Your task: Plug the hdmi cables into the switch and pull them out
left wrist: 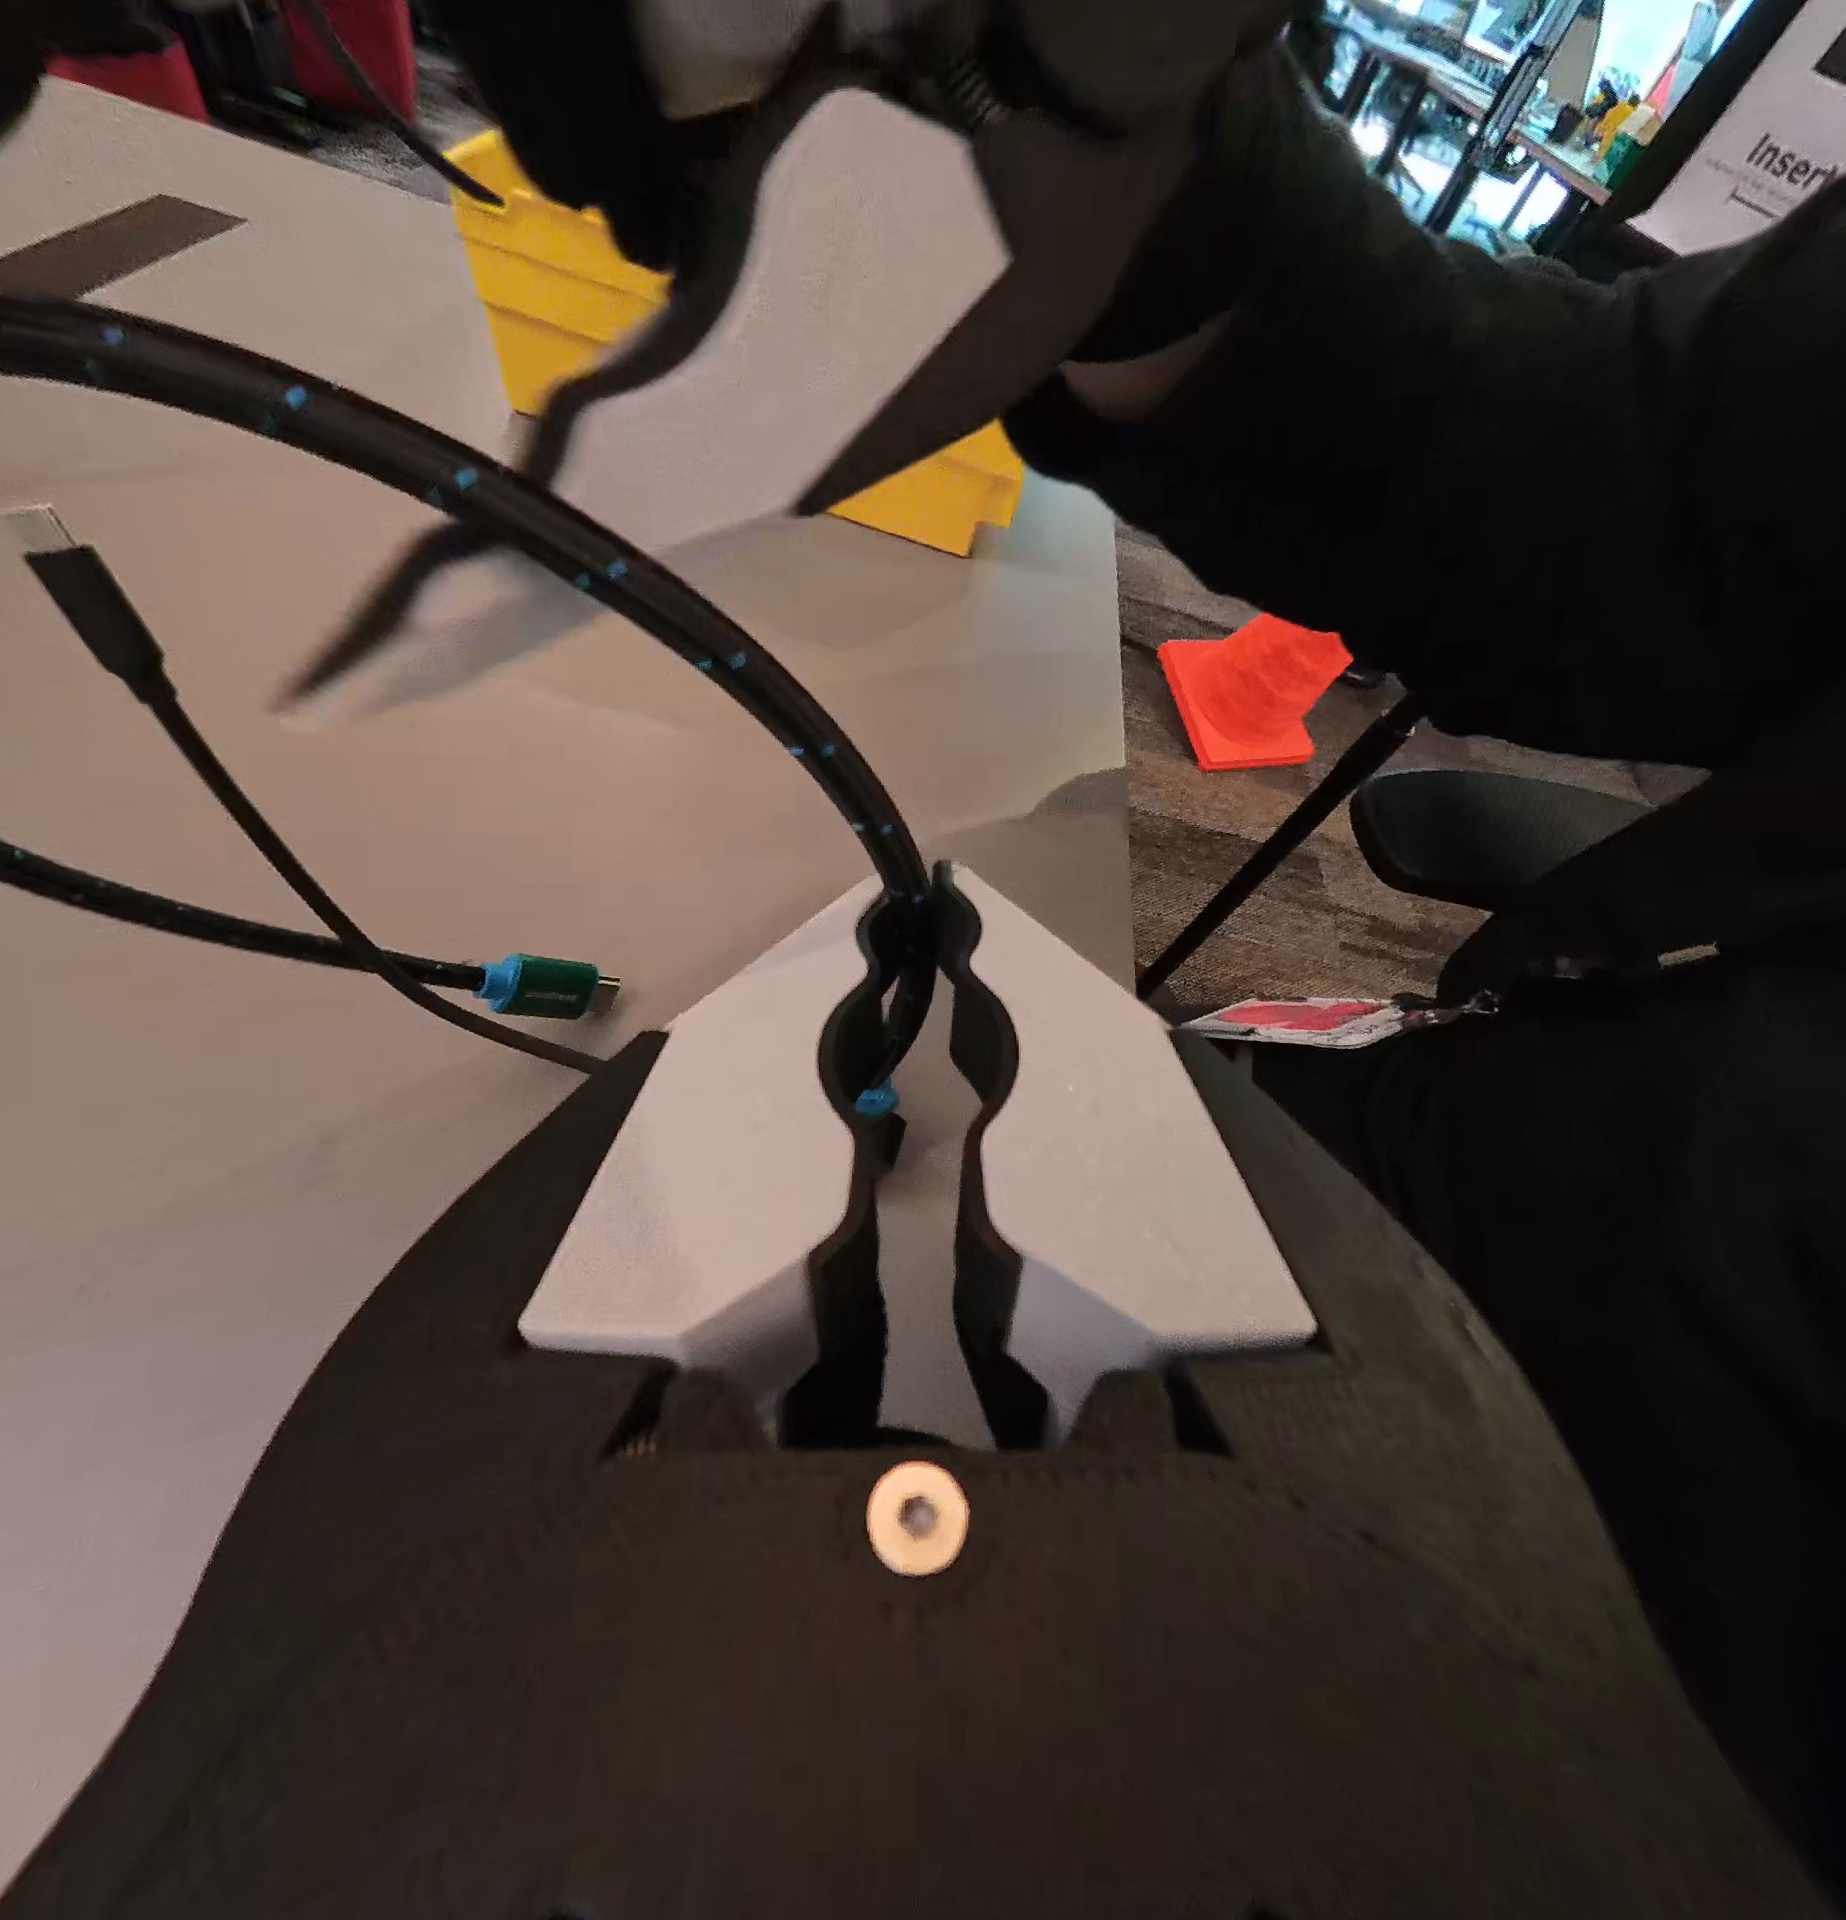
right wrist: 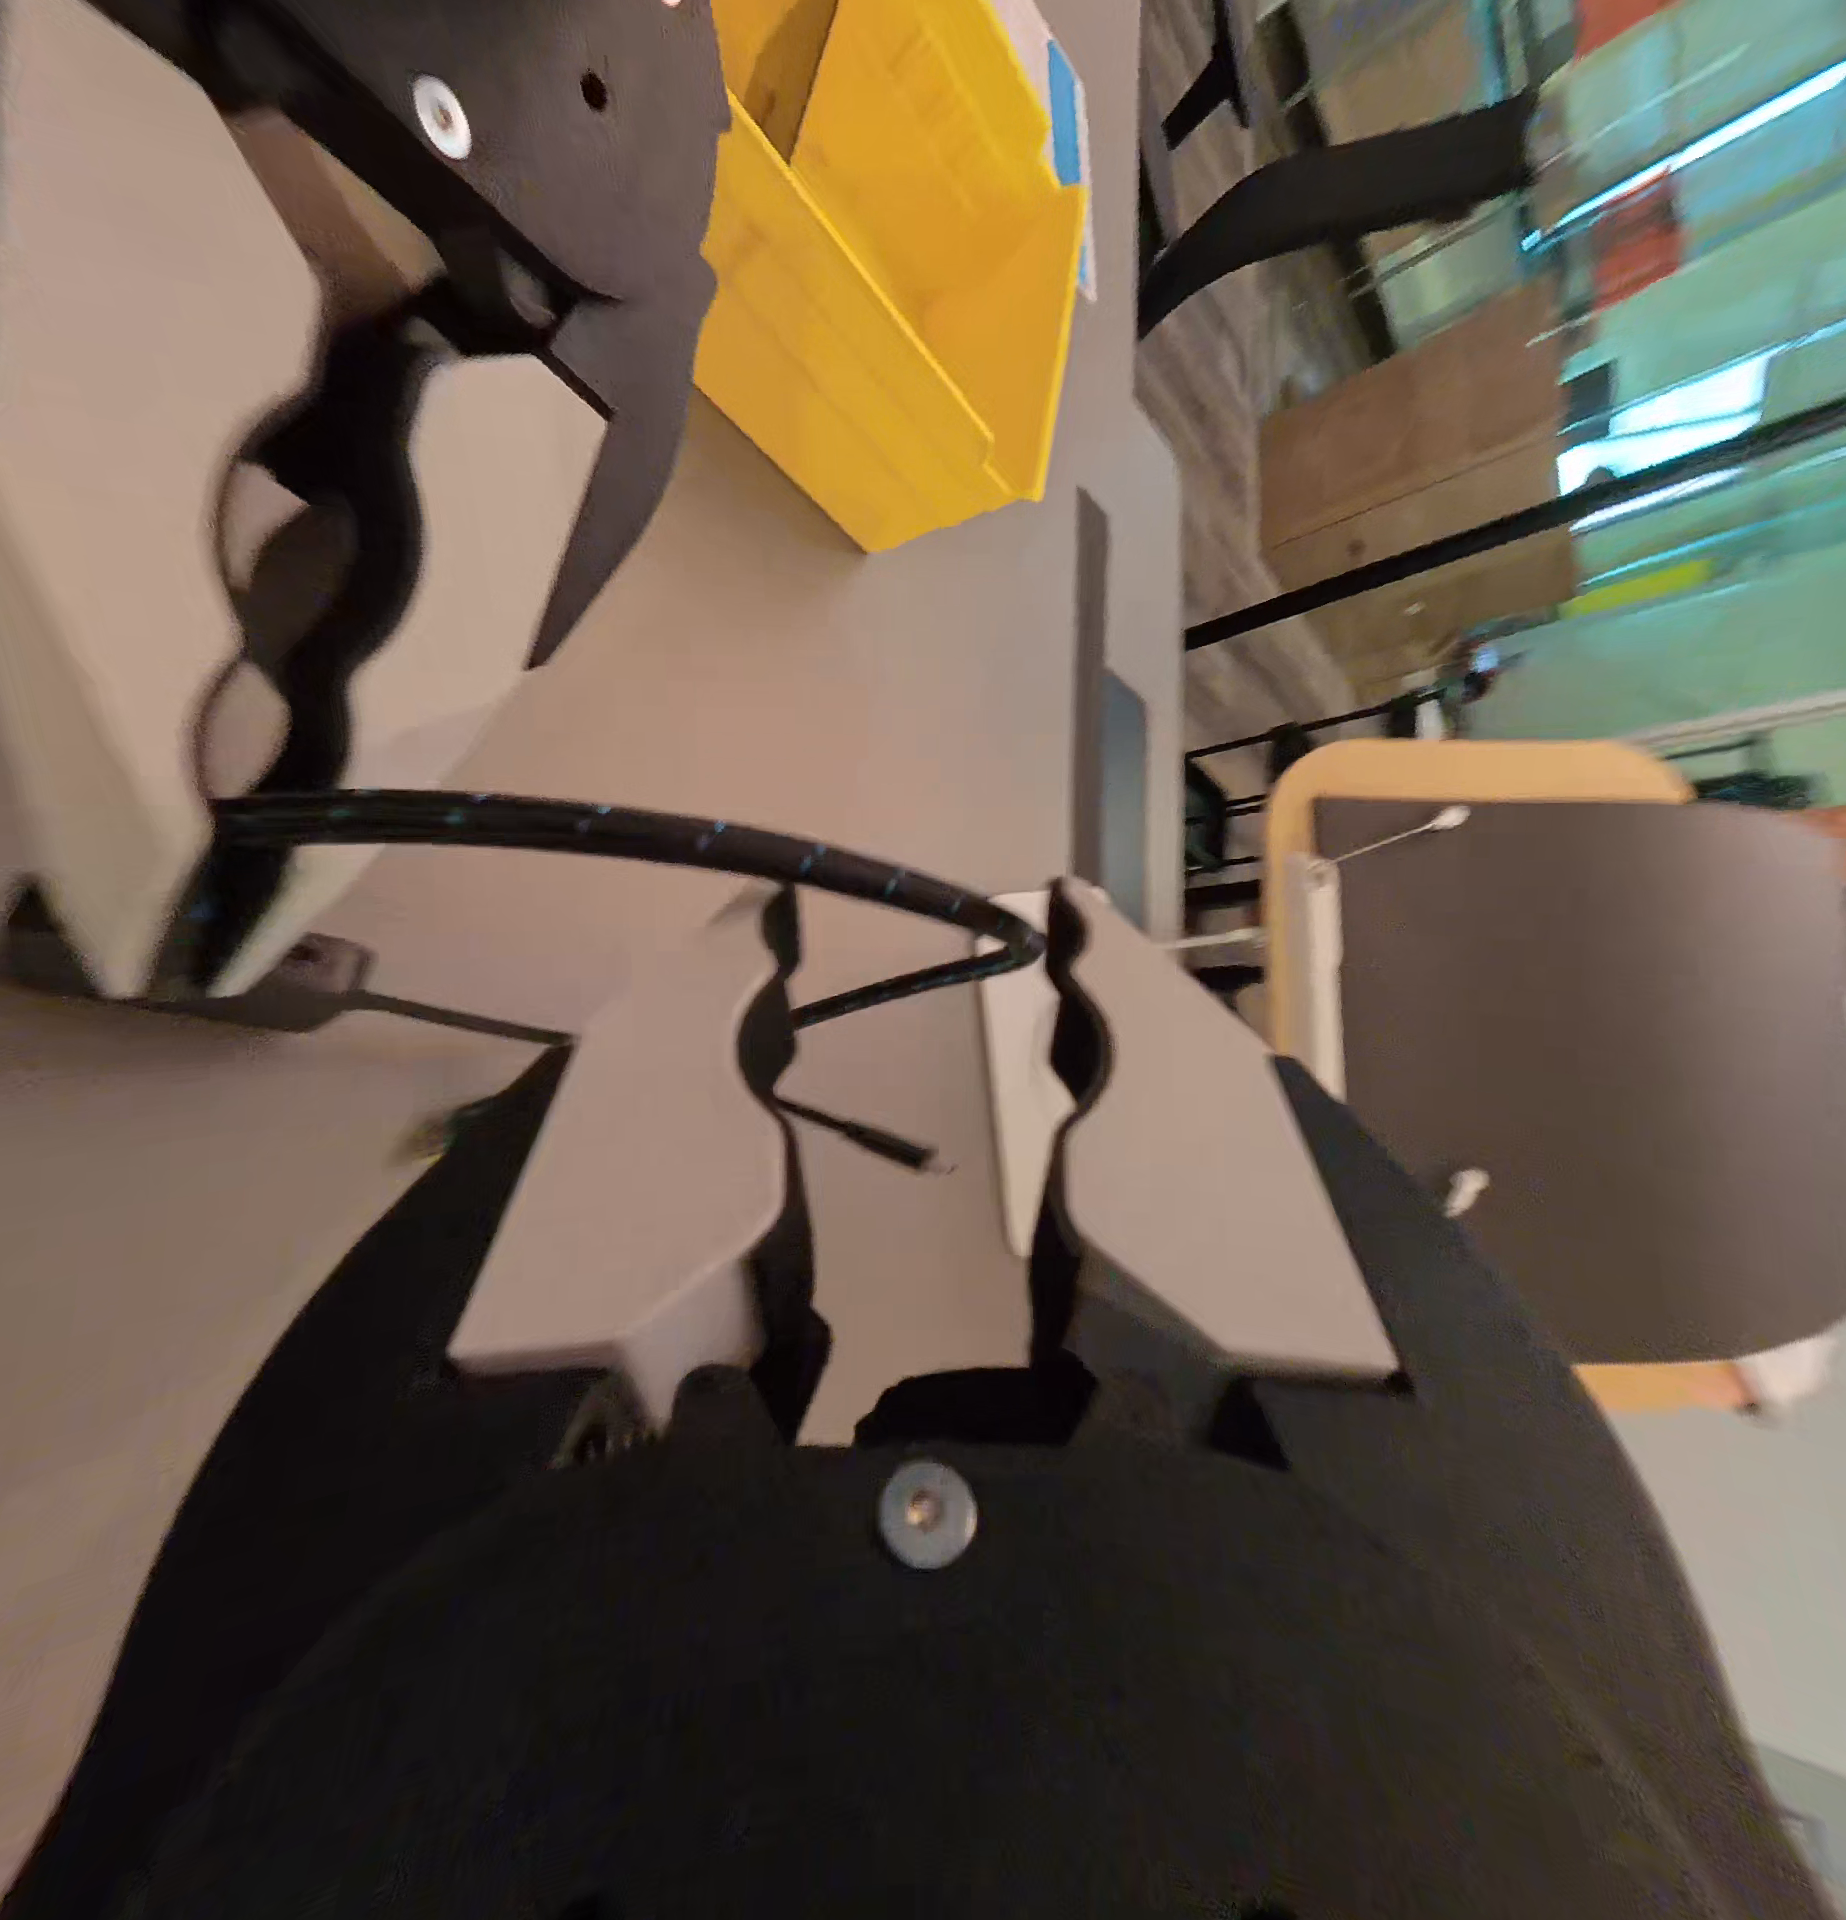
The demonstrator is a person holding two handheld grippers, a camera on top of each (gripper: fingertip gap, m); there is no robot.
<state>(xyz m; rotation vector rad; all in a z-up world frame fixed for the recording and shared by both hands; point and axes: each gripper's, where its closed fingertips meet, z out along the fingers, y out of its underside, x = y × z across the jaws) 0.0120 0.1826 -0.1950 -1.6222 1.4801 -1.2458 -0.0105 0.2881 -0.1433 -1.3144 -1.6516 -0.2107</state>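
Observation:
My left gripper (left wrist: 934, 883) is shut on a black braided HDMI cable with blue flecks (left wrist: 628, 592). The cable's blue collar (left wrist: 877, 1099) shows between the fingers. The cable arcs up and away to the left. In the right wrist view the same cable (right wrist: 607, 826) runs from the left gripper (right wrist: 186, 935) across to my right gripper (right wrist: 919, 904), which is open with the cable's bend between its fingers. A second braided cable with a green and blue plug (left wrist: 550, 985) lies loose on the table (left wrist: 275, 1195). A small dark flat device (right wrist: 316, 961) lies under the left gripper.
A thin black cable with a slim plug (left wrist: 77, 592) lies on the table at the left. A yellow bin (right wrist: 898, 291) stands at the table's far edge. An orange object (left wrist: 1251, 696) lies on the carpet. A dark chair (right wrist: 1573, 1060) is beyond the table edge.

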